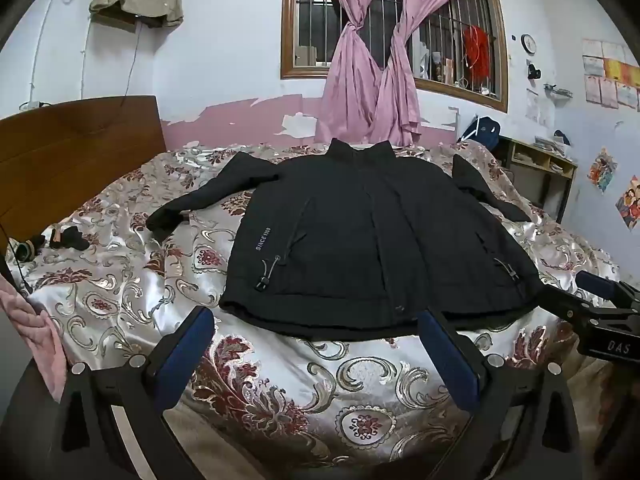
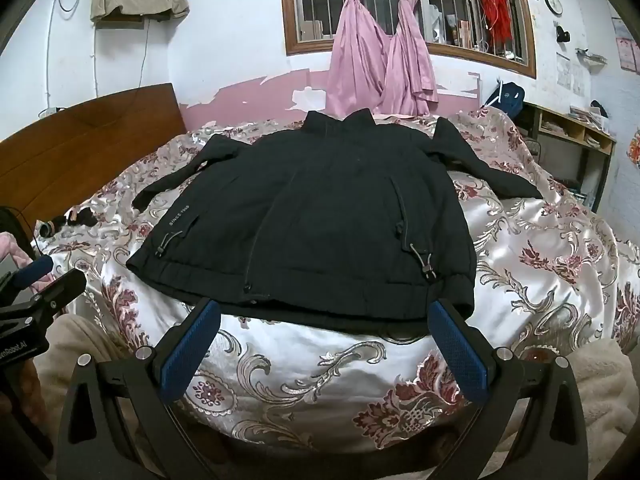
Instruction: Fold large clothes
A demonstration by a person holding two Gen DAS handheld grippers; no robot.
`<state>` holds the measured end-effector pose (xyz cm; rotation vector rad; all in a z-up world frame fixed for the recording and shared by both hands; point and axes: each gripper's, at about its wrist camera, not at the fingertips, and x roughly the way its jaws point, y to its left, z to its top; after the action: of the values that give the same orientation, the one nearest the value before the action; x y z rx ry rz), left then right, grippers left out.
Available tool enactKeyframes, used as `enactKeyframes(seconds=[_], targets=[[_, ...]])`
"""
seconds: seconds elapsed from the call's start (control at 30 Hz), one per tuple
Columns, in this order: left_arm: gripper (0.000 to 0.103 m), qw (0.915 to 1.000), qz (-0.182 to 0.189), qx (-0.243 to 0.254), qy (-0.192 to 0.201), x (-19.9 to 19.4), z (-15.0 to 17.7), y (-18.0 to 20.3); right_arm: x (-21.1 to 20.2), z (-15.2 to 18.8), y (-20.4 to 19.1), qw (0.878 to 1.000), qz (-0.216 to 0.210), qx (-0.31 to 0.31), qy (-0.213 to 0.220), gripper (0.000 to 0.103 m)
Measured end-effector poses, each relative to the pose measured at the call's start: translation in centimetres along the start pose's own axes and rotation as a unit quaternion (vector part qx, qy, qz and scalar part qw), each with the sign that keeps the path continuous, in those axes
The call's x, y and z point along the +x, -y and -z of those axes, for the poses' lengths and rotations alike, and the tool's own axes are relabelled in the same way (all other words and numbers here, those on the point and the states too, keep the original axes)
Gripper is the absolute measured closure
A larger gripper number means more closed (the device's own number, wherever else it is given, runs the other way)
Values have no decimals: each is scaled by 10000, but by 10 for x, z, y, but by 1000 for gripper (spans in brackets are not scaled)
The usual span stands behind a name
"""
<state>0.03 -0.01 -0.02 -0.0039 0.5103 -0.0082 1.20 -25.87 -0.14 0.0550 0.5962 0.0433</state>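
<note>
We are at the start: the black jacket (image 1: 360, 236) lies spread flat on the bed (image 1: 132, 280), both our left tongs (image 1: 316, 344) and right tongs (image 2: 324, 340) hover spread and empty near its hem, so next we judge a sleeve needs pinching and folding inward.

I see even, cool indoor light, sheen glaring off the satin bedspread (image 1: 360, 364), black jacket (image 1: 360, 240) losing detail above it, strong fisheye bending, dark vignetted corners, focus sharp throughout
</note>
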Motion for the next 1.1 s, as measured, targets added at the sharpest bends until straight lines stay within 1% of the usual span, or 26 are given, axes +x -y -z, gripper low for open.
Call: enactKeyframes(seconds=[0.27,1.1], targets=[[0,10000,-40,-29,13,2,0,0,0,0,0,10000,3,-10,0,1],[0,10000,1,-10,-3,1,0,0,0,0,0,10000,11,-19,30,1]])
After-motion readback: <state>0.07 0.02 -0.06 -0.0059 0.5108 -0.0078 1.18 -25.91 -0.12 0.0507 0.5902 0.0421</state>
